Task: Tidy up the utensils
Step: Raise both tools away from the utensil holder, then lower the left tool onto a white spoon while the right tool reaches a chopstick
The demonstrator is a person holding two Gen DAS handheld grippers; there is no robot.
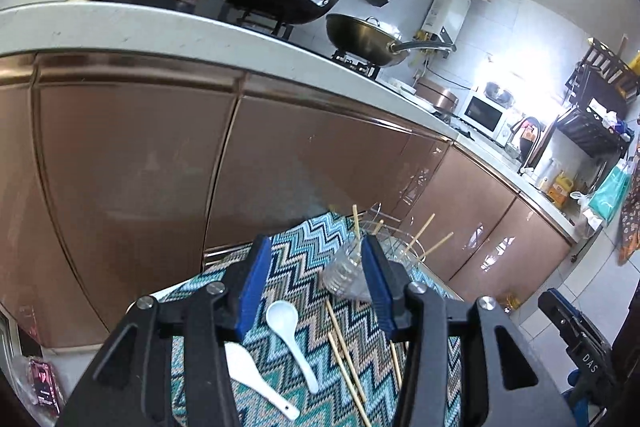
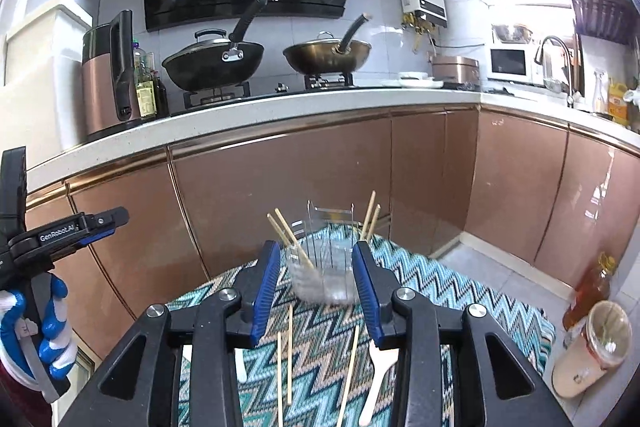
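Observation:
A zigzag-patterned cloth (image 1: 288,267) (image 2: 460,283) covers a small table. On it stands a clear holder (image 2: 324,271) (image 1: 348,267) in a wire rack, with several chopsticks (image 2: 290,239) standing in it. Loose chopsticks (image 1: 344,355) (image 2: 289,351) and two white spoons (image 1: 290,331) (image 1: 256,379) lie on the cloth; one spoon (image 2: 378,375) shows in the right wrist view. My left gripper (image 1: 316,291) is open and empty above the spoons. My right gripper (image 2: 316,291) is open and empty, just short of the holder.
Copper-coloured kitchen cabinets (image 2: 280,183) stand right behind the table, with a stove and two woks (image 2: 212,63) on the counter above. An oil bottle (image 2: 592,283) and a lidded cup (image 2: 592,351) stand on the floor at right. The left gripper's body (image 2: 64,227) shows at left.

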